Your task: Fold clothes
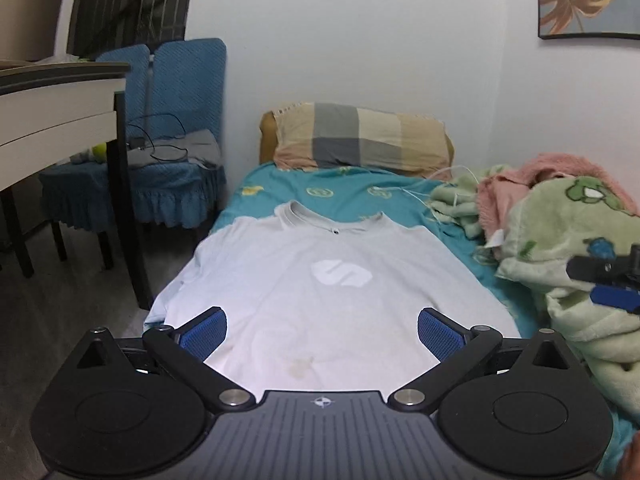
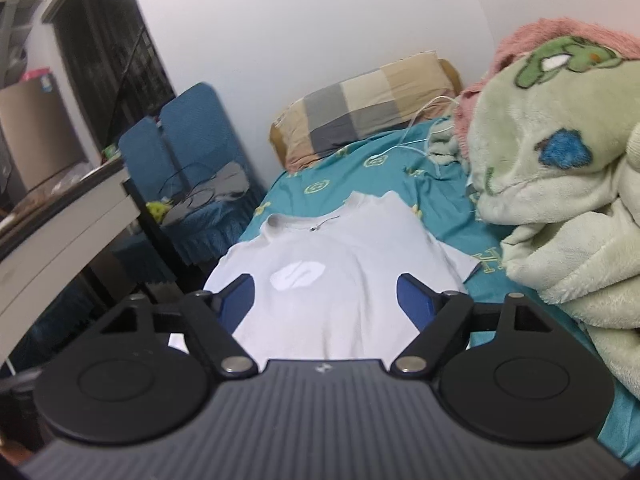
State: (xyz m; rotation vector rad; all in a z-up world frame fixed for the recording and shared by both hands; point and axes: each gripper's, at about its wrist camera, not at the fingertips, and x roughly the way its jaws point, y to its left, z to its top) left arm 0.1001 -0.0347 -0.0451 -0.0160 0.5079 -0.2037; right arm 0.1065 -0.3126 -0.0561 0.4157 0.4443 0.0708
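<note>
One white T-shirt (image 1: 320, 292) is lying flat on the teal bed sheet (image 1: 344, 192), near one checked pillow (image 1: 360, 138), while the left gripper (image 1: 322, 338) and right gripper (image 2: 326, 300) are hovering over its near hem, both gaping and empty

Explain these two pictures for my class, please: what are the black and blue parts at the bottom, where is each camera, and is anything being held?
Each picture comes from a camera mounted on a hand-held claw, looking forward between its blue-padded fingers. One view shows the left claw, the other the right claw. Both stand open and hold nothing. Ahead, a white T-shirt lies spread flat, not yet folded, on a teal bed sheet. A checked pillow sits at the far end; a green fleece blanket is heaped on the right.
</note>
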